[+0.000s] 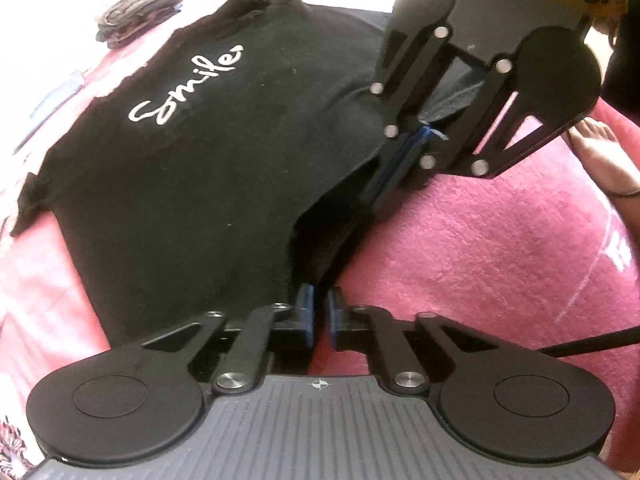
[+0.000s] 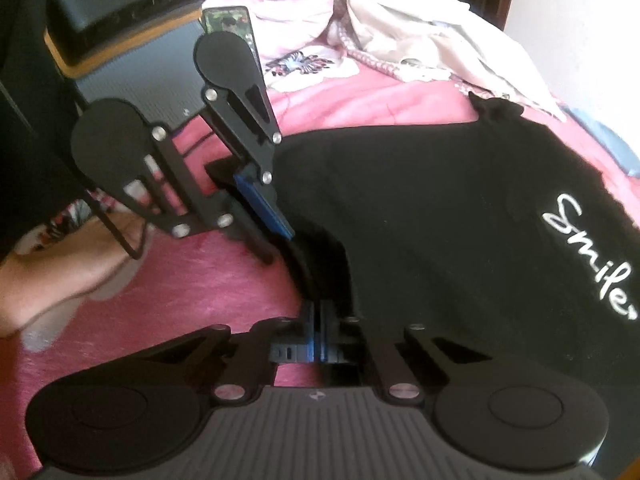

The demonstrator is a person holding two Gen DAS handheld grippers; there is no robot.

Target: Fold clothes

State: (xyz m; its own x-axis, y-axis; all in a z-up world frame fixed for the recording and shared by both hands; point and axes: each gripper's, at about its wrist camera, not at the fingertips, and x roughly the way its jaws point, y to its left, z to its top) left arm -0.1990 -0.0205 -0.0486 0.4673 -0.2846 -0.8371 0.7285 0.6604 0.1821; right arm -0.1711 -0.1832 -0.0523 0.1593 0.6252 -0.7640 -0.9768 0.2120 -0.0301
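Two grippers hold the same edge of the black T-shirt (image 1: 192,152), which lies spread on the pink blanket (image 1: 480,248) of the bed, its "Smile" print (image 1: 188,88) facing up. The left gripper (image 1: 319,300) has its fingers nearly closed on a bunched bit of the hem near the bed's close edge. The right gripper (image 2: 318,312) looks clamped thinly on the same hem, a little further along.

Both pinches look shallow, so the main risk is cloth slipping out of one pair of fingers when the edge is lifted and carried over; the fold would then land skewed. Uneven lifting could drag the whole shirt across the fuzzy blanket and wrinkle the printed front. The grippers are close together, so they might also knock against each other. A bare foot (image 1: 600,152) lies just beside the right gripper and could be bumped.
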